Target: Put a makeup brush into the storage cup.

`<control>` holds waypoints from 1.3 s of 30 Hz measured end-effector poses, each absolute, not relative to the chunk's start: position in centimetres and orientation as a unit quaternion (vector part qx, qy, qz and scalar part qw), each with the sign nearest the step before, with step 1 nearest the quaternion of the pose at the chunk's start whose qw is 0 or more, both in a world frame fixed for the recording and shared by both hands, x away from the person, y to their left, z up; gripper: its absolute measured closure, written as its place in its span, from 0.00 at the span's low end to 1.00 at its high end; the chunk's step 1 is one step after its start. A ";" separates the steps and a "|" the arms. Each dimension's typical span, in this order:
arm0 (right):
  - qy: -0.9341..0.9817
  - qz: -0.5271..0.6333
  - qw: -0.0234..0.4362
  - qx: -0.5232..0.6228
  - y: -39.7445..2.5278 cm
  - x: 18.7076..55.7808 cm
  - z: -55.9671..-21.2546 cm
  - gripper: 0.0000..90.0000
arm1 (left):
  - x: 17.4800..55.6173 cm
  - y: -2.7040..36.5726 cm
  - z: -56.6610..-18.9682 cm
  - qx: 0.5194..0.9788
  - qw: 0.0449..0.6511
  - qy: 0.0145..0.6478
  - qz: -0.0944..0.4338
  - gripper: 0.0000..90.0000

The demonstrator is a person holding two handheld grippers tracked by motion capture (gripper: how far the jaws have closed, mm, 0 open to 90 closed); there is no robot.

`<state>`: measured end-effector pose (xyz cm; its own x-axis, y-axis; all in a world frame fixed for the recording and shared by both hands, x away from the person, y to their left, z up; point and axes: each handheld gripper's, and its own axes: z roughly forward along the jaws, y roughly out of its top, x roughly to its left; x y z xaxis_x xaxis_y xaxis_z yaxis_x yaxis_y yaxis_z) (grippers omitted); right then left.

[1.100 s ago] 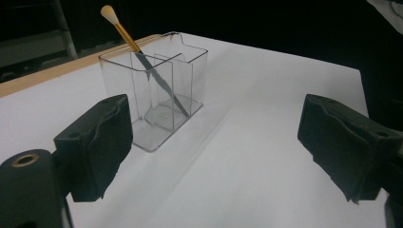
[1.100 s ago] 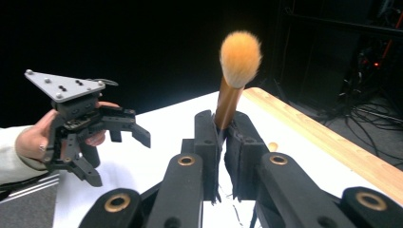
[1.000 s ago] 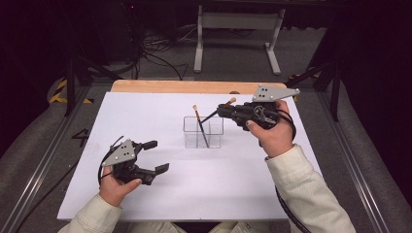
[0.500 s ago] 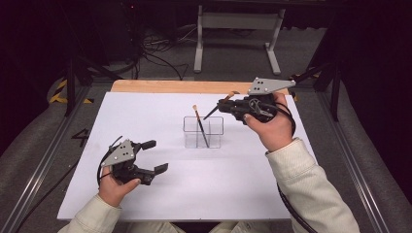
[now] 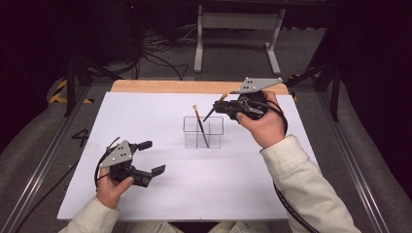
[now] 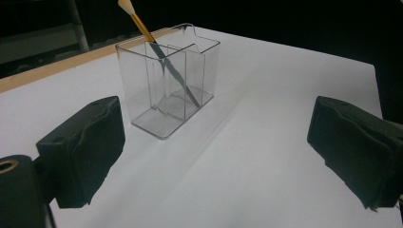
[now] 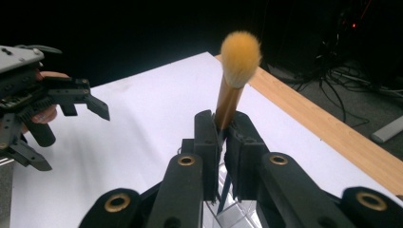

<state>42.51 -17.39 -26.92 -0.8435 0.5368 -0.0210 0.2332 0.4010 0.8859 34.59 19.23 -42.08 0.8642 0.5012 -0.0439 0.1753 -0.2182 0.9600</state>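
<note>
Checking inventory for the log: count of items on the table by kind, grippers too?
Makeup brushes: 2, one in the clear organizer, one held by the right gripper
Clear organizers: 1
Grippers: 2, left gripper open and empty
Total: 5

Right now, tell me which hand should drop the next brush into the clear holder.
Right. The right gripper already clamps a brush just above the holder. The left gripper is open, off to the side.

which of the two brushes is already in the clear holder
The thin brush leaning in the clear holder, bristles up. The other, fluffy brush is clamped in the right gripper above it.
</note>
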 end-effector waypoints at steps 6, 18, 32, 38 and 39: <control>0.829 0.484 0.146 0.240 -17.1 43.2 -27.7 0.93 | 34.4 19.5 -42.1 0.768 0.584 0.222 0.142 0.06; 0.842 0.461 0.135 0.245 -16.4 43.9 -28.9 0.93 | 34.3 19.7 -42.2 0.766 0.584 0.225 0.144 0.06; 0.849 0.444 0.128 0.256 -16.4 44.8 -30.4 0.92 | 34.3 19.6 -42.2 0.766 0.585 0.226 0.144 0.06; 0.852 0.438 0.126 0.259 -16.3 45.1 -31.1 0.92 | 34.4 19.5 -42.2 0.767 0.584 0.225 0.142 0.06; 0.853 0.436 0.124 0.259 -16.3 45.2 -31.2 0.92 | 34.4 19.5 -42.2 0.767 0.583 0.225 0.142 0.06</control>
